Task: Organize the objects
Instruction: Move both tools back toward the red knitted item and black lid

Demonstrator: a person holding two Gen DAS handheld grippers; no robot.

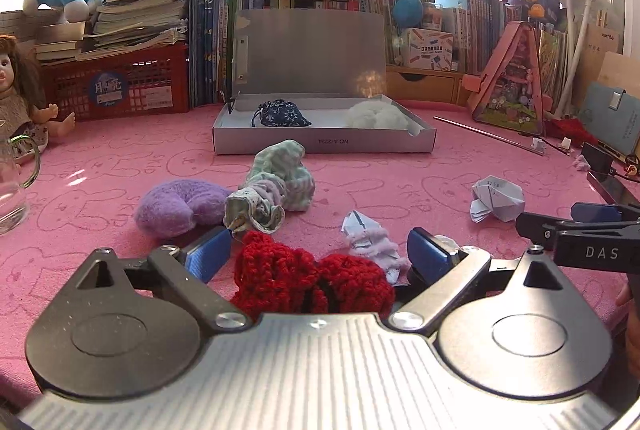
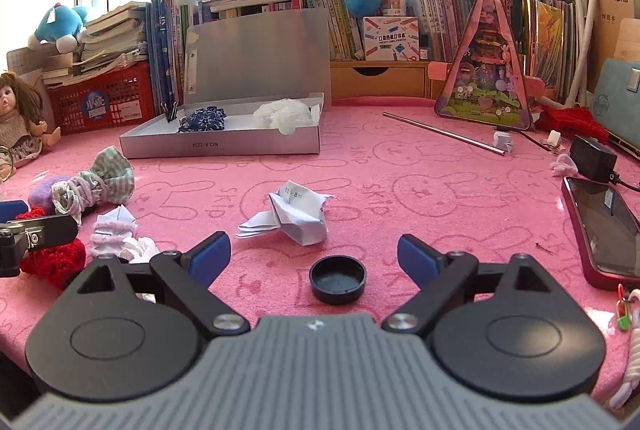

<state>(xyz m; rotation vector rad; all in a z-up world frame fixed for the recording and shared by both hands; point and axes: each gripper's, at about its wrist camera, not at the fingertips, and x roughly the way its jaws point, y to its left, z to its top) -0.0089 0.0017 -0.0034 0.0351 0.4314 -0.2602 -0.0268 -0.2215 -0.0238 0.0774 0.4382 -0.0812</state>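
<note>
Both tongs gape wide, empty: left (image 1: 320,256) straddles red crochet (image 1: 310,282); right (image 2: 314,256) round cap (image 2: 338,278).

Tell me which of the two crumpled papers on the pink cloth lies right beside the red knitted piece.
The purple-tinged crumpled paper, touching the red knitted piece between the open left gripper fingers. The other folded white paper lies alone farther right.
</note>
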